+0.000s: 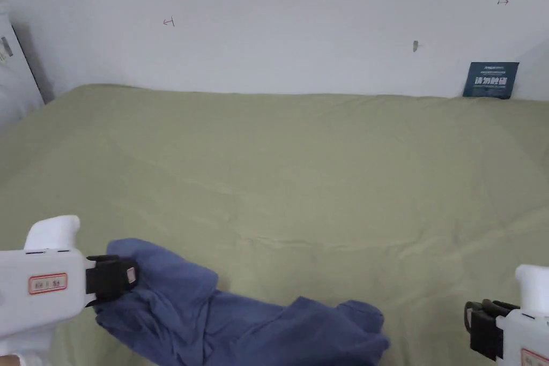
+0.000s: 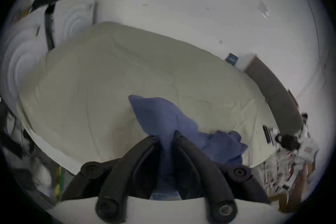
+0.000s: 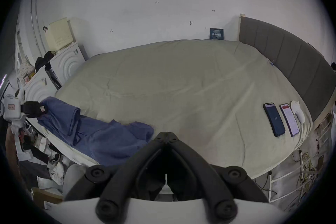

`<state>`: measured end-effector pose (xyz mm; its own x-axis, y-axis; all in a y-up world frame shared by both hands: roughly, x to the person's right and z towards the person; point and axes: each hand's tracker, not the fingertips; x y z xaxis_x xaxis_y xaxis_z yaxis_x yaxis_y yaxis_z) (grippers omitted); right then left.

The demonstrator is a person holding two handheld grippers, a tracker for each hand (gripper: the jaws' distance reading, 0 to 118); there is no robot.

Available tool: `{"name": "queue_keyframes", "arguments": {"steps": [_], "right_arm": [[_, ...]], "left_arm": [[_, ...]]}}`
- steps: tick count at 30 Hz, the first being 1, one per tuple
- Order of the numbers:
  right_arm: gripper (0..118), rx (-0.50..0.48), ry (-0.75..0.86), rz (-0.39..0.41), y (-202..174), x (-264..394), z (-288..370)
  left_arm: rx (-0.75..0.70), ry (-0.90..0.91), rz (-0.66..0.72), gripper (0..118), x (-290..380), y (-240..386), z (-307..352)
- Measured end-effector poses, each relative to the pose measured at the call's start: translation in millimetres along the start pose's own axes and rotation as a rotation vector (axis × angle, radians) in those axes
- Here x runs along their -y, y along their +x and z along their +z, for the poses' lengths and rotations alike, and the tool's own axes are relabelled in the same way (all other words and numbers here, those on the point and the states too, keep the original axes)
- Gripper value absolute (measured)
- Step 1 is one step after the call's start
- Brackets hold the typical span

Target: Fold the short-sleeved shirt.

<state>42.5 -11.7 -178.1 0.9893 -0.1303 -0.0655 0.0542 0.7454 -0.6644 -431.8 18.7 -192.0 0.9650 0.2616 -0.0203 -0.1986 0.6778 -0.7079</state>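
Note:
A blue short-sleeved shirt lies crumpled along the near edge of the green bed. My left gripper is at the shirt's left end, and in the left gripper view its jaws are shut on a pinch of the blue cloth, which is lifted a little. The same shirt stretches from that gripper toward the middle in the right gripper view. My right gripper hangs over the bed's near edge, right of the shirt, jaws shut with nothing between them. It also appears at the lower right in the head view.
Two phones and a small white object lie on the bed's right side near a grey headboard. White cabinets stand at the left. A blue sign leans on the back wall. Clutter lies on the floor.

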Motion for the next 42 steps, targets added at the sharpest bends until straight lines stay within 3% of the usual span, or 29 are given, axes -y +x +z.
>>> {"name": "queue_keyframes", "arguments": {"steps": [6, 11, 13, 14, 16, 17, 20, 22, 24, 25, 26, 27, 28, 31, 38, 42], "right_arm": [[1, -0.008, -0.007, 0.0, 1.2, 4.3, 3.4], [2, 0.013, -0.006, -0.008, 14.2, 10.3, 12.1], [2, 0.031, -0.006, -0.015, 19.9, 13.3, 13.2], [2, 0.038, -0.008, -0.023, 23.0, 14.9, 13.6], [2, 0.036, -0.012, -0.042, 28.2, 18.1, 12.3], [2, 0.035, -0.017, -0.05, 29.8, 19.7, 10.8], [2, 0.037, -0.036, -0.052, 29.8, 23.1, 5.1], [2, 0.025, -0.046, -0.052, 27.8, 24.1, 2.8], [2, 0.01, -0.049, -0.055, 26.0, 24.4, 2.9], [2, 0.0, -0.048, -0.052, 24.6, 24.5, 3.8], [2, -0.003, -0.044, -0.05, 23.1, 24.9, 5.6], [2, -0.006, -0.04, -0.046, 22.0, 24.7, 7.0], [2, -0.009, -0.037, -0.042, 21.0, 24.3, 8.3], [2, -0.02, -0.023, -0.043, 19.2, 24.2, 13.1], [2, -0.026, -0.032, -0.052, 23.0, 23.3, 24.5], [2, -0.055, 0.005, -0.054, 19.1, 16.5, 32.8]], "left_arm": [[0.266, -0.134, -0.083, 10, 11.4, 94.7, -61.2], [0.349, -0.272, -0.119, 13, 31.7, 150.5, -118.6], [0.395, -0.352, -0.085, 25, 40.6, 155.7, -137.0], [0.426, -0.386, -0.043, 25, 44.5, 154.1, -144.2], [0.504, -0.387, 0.055, 64, 49.2, 149.6, -145.3], [0.552, -0.367, 0.086, 78, 49.6, 147.4, -139.9], [0.702, -0.321, 0.192, 80, 43.3, 131.5, -128.7], [0.723, -0.25, 0.232, 80, 41.0, 115.7, -125.2], [0.687, -0.194, 0.255, 72, 45.9, 99.5, -128.3], [0.685, -0.218, 0.24, 51, 52.9, 96.6, -133.3], [0.651, -0.249, 0.254, 13, 58.9, 92.1, -140.5], [0.606, -0.265, 0.257, 0, 65.9, 92.1, -147.8], [0.549, -0.254, 0.27, 0, 73.4, 89.9, -156.5], [0.64, -0.279, 0.338, 0, 98.7, 108.8, -183.3], [0.692, -0.414, 0.307, 0, 149.9, 171.8, -234.4], [0.697, -0.416, 0.297, 0, 148.8, 174.5, -220.1]]}}
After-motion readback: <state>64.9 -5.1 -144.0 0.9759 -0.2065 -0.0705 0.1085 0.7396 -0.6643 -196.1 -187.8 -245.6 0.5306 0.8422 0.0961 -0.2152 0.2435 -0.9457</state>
